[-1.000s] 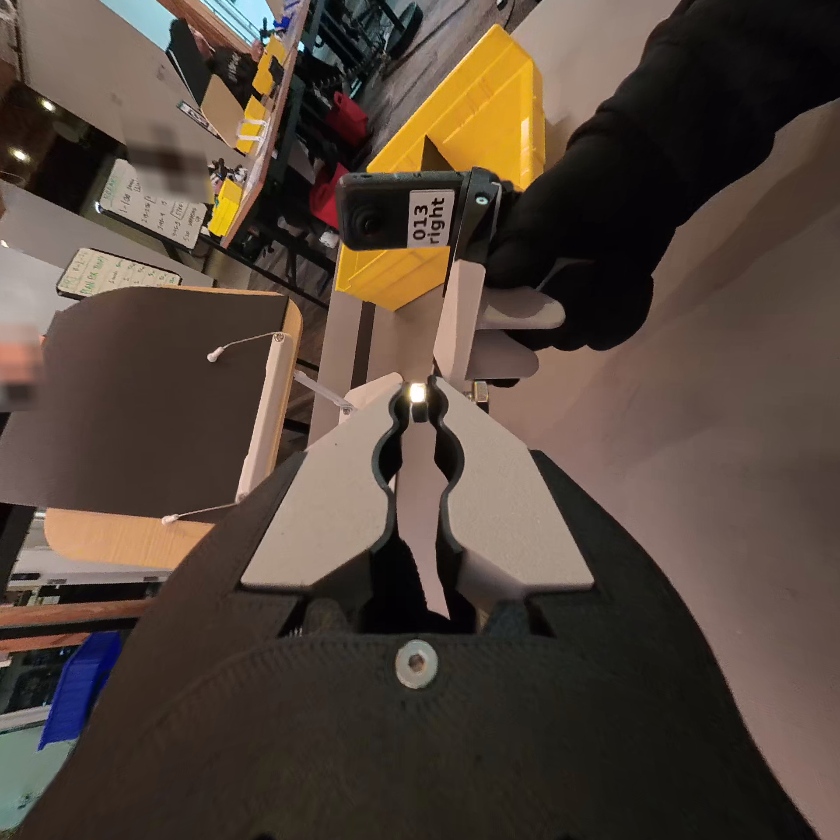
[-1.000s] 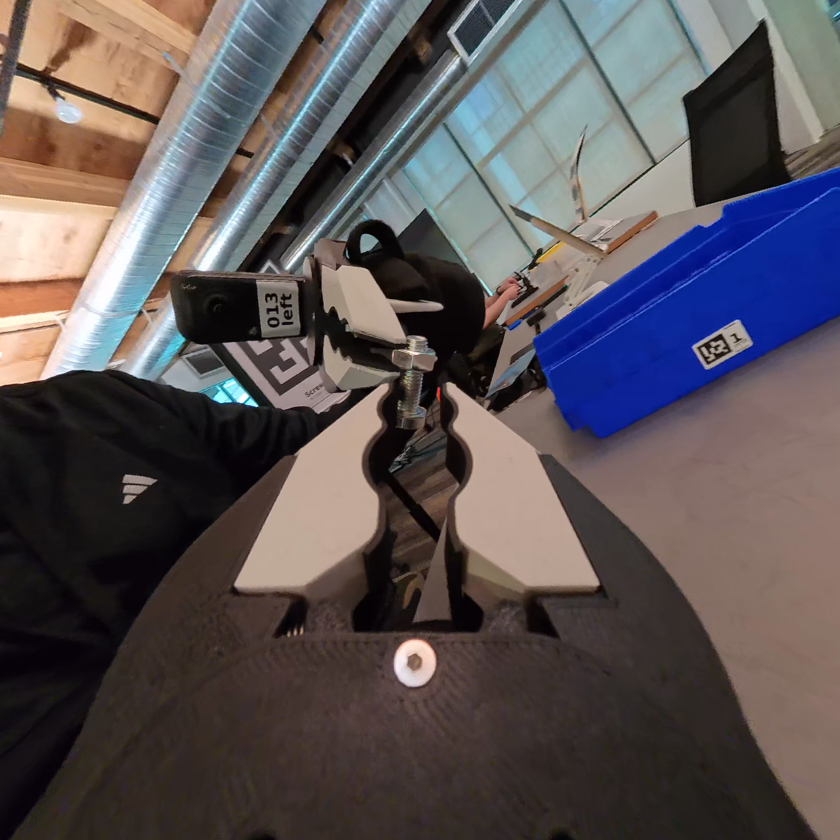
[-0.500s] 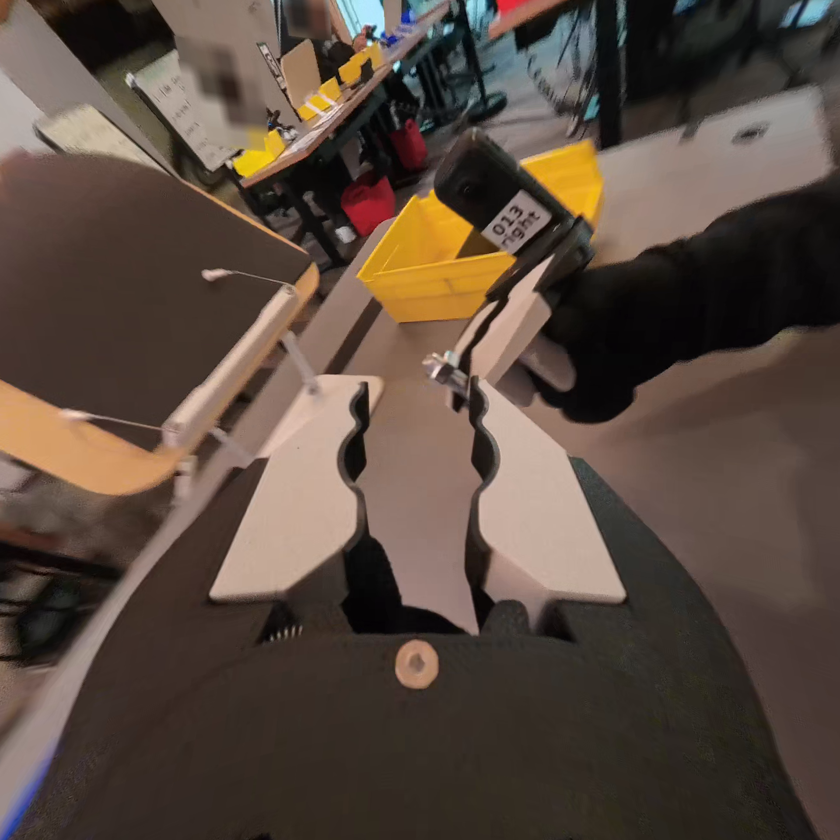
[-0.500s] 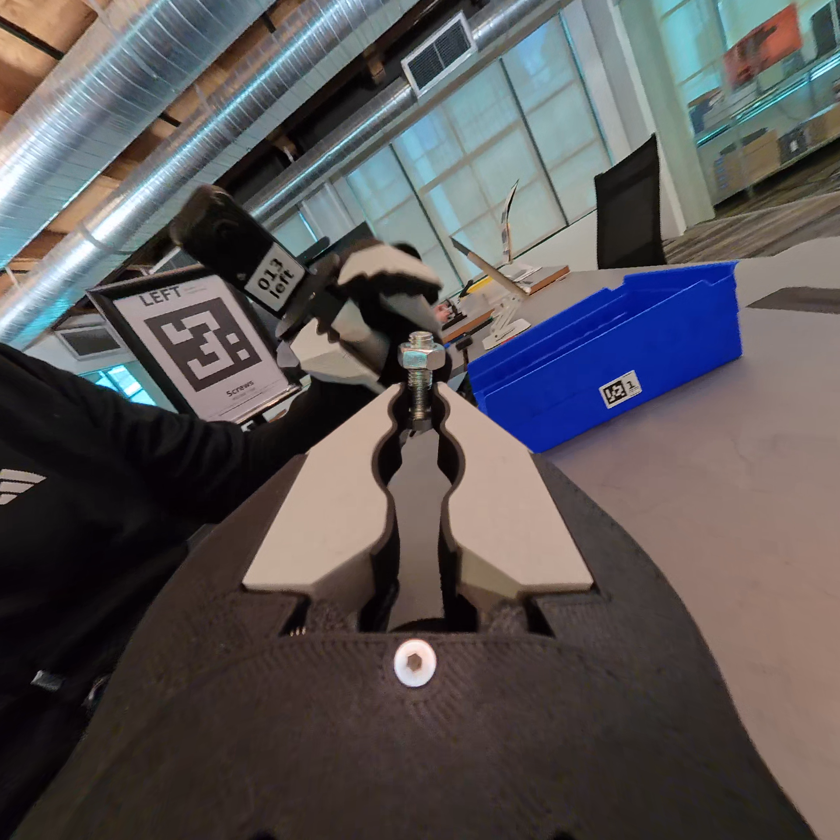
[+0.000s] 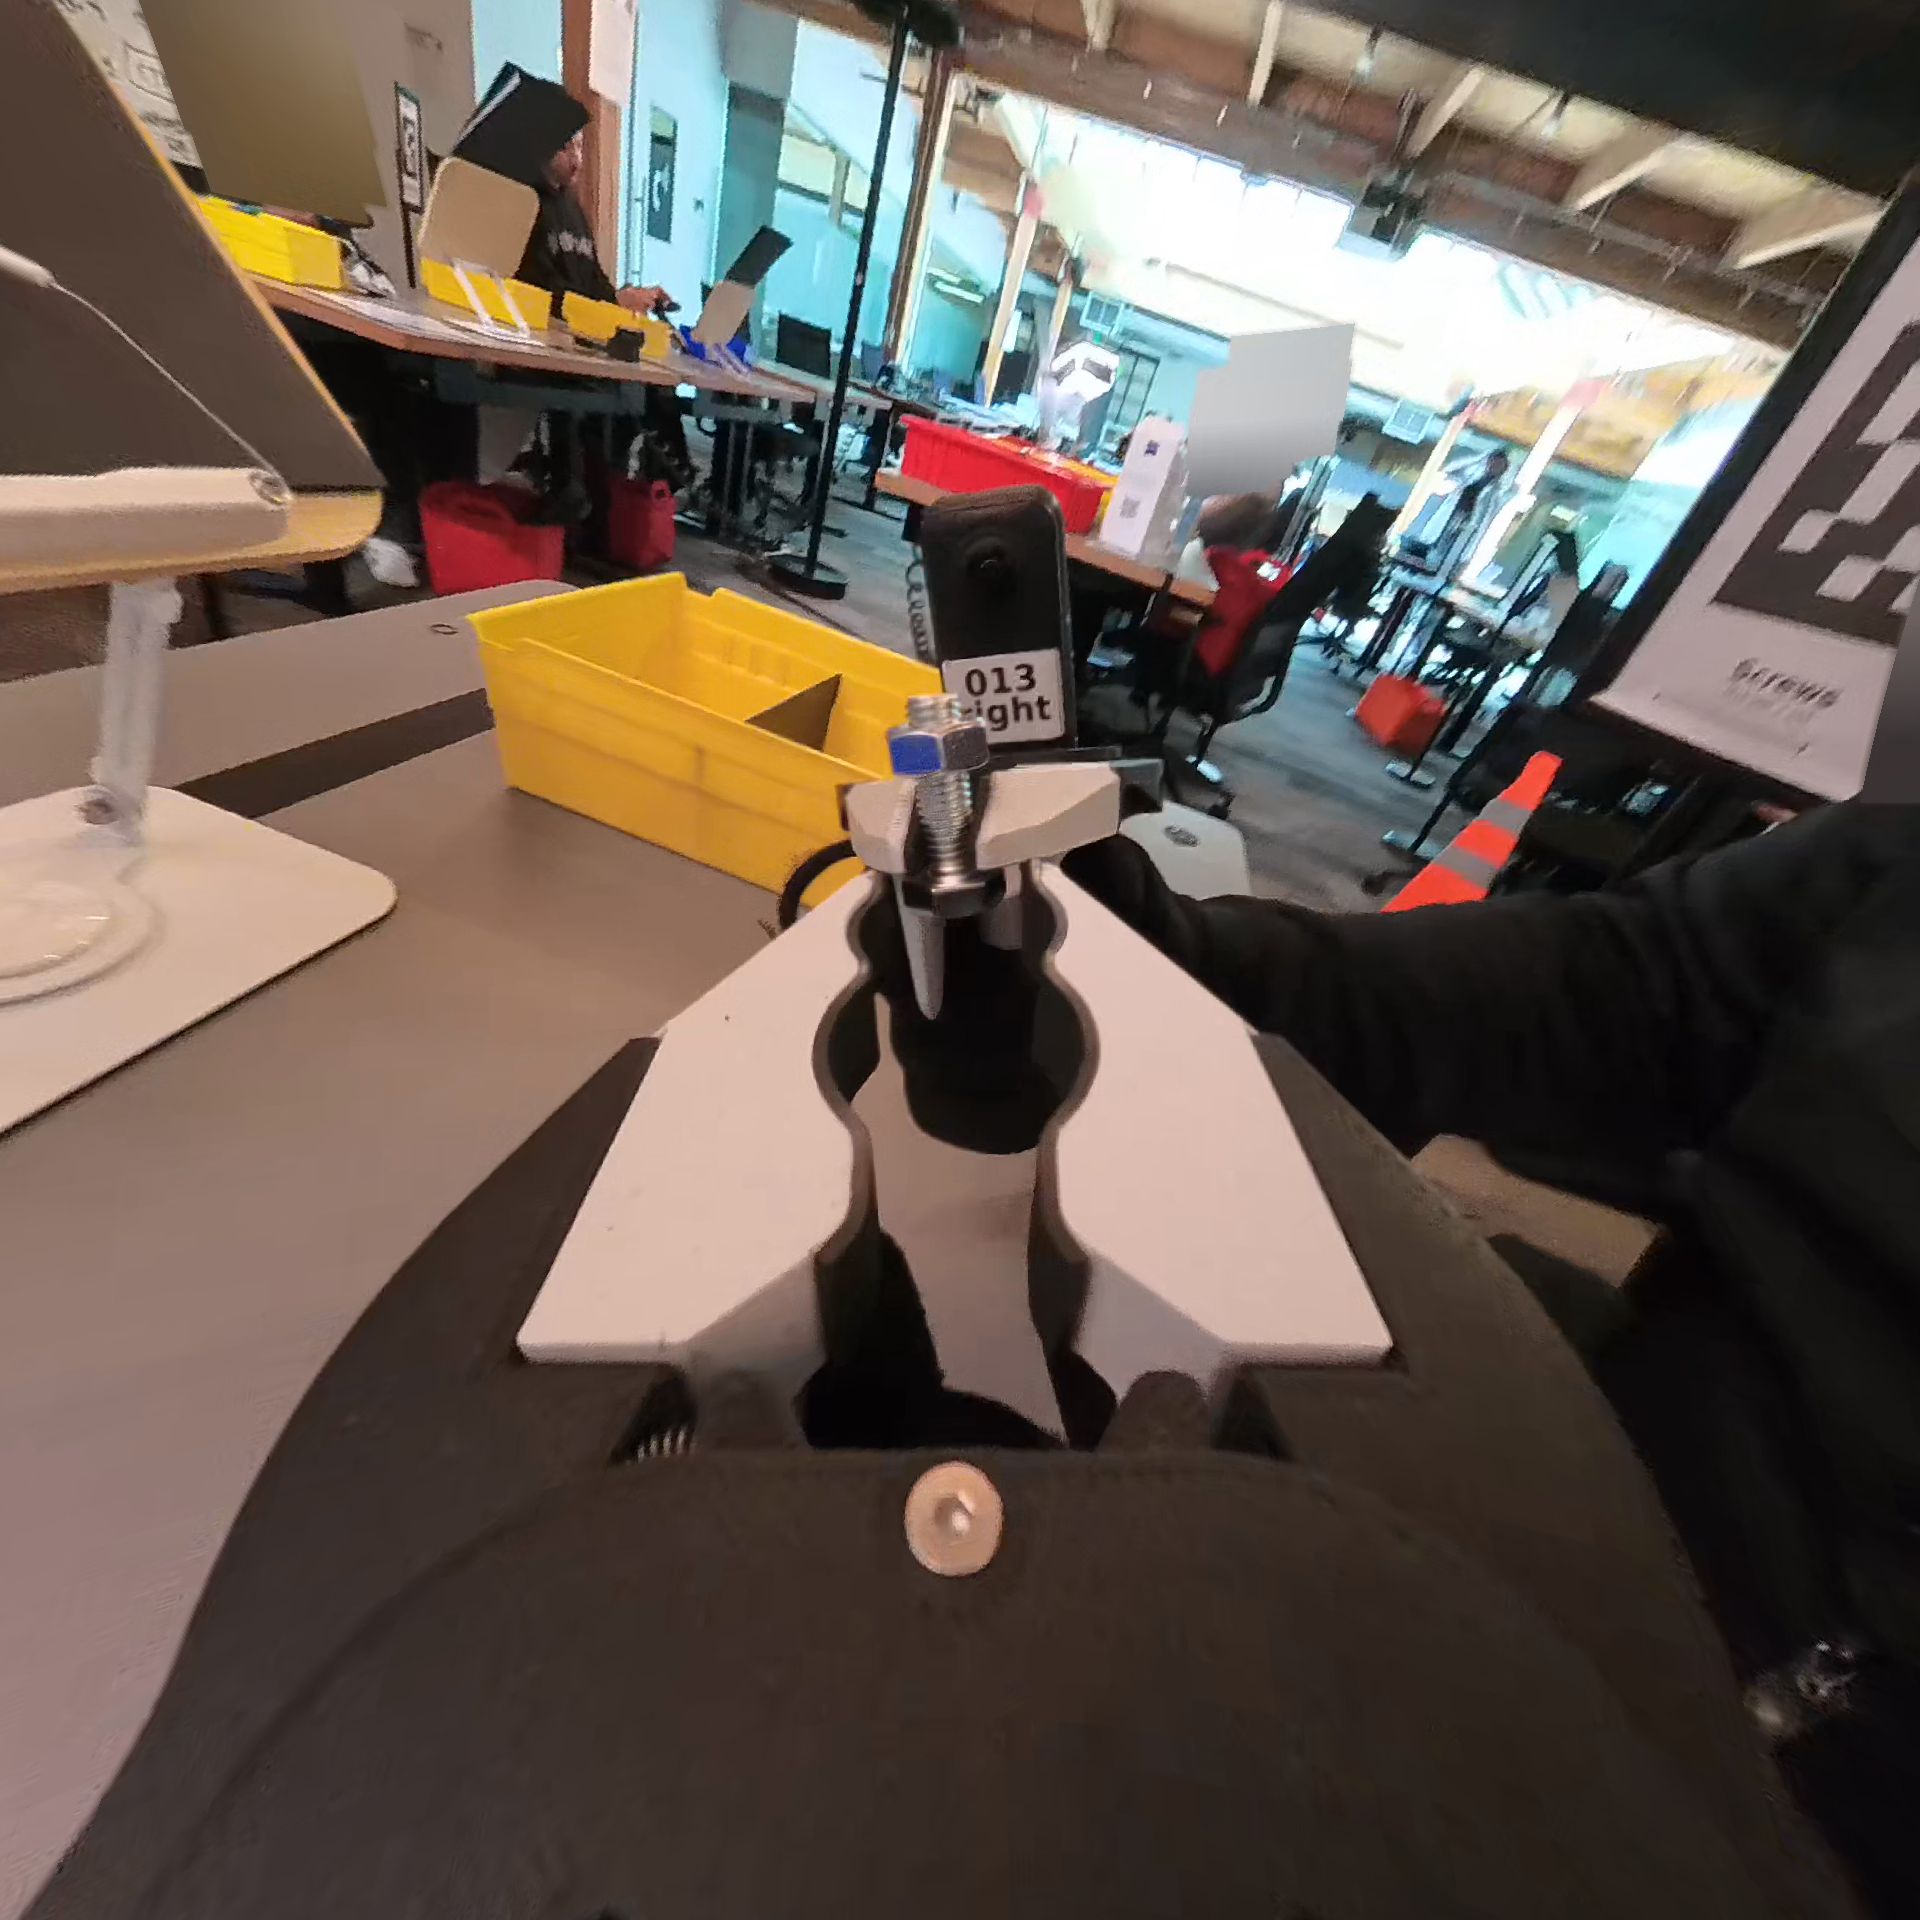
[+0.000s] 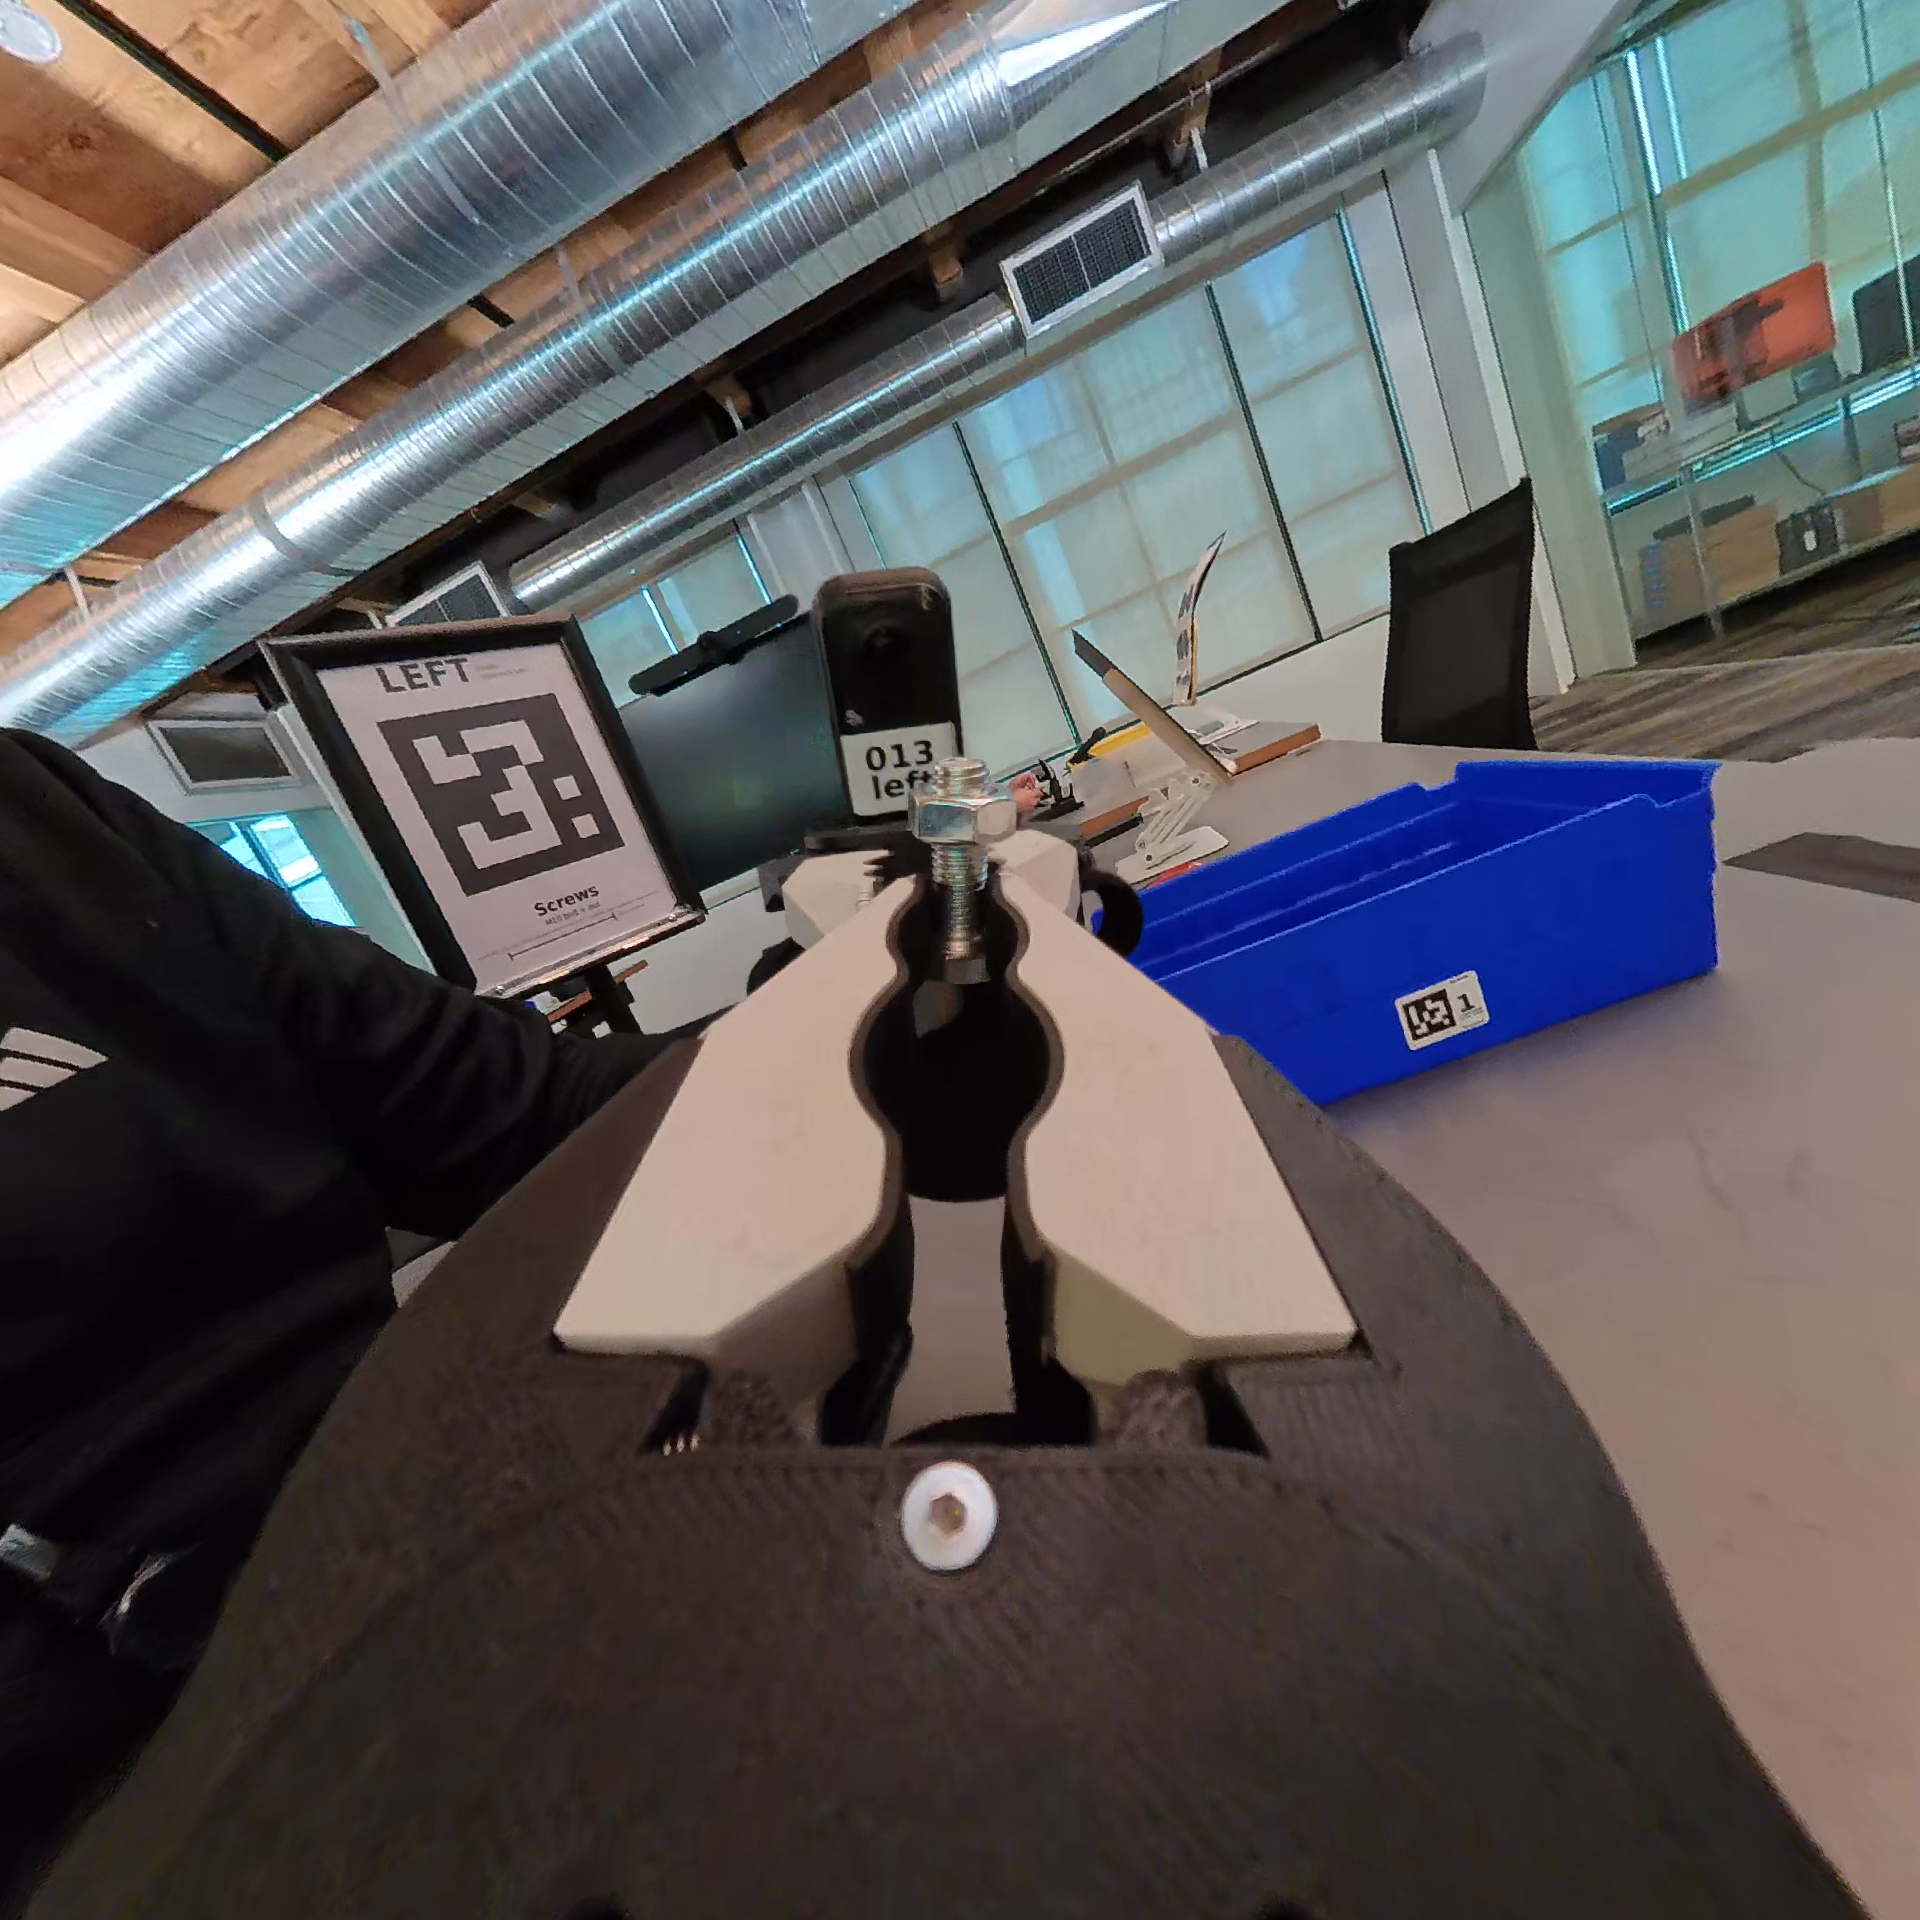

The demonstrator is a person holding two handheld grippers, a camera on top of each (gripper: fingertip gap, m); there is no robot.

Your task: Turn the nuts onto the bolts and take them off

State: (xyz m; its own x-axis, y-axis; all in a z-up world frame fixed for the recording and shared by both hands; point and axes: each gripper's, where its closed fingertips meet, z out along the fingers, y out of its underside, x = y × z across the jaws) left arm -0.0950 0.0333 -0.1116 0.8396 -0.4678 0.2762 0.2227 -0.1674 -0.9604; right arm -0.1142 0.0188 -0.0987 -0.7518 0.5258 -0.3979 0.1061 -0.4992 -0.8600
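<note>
Silver metal stood in the middle of the left wrist view: a bolt was upright, with a nut screwed on near its top end. The right gripper faced the camera and its two pale fingers were pressed against the bolt's thread from both sides, below the nut. The left gripper had its own fingers spread apart, with nothing between them, and their tips sat just under the bolt head. A black-gloved hand held the right gripper. Behind, a yellow bin rested on the grey table, and a white stand base lay on the left side. In the right wrist view, the same bolt rose upright from between the tips of the right gripper, which were closed on its thread; the nut sat near the top, above the fingers. The left gripper was just behind the bolt; from here I could not tell its state. A blue bin stood on the table to the right, and a framed sign stood at the left.
</note>
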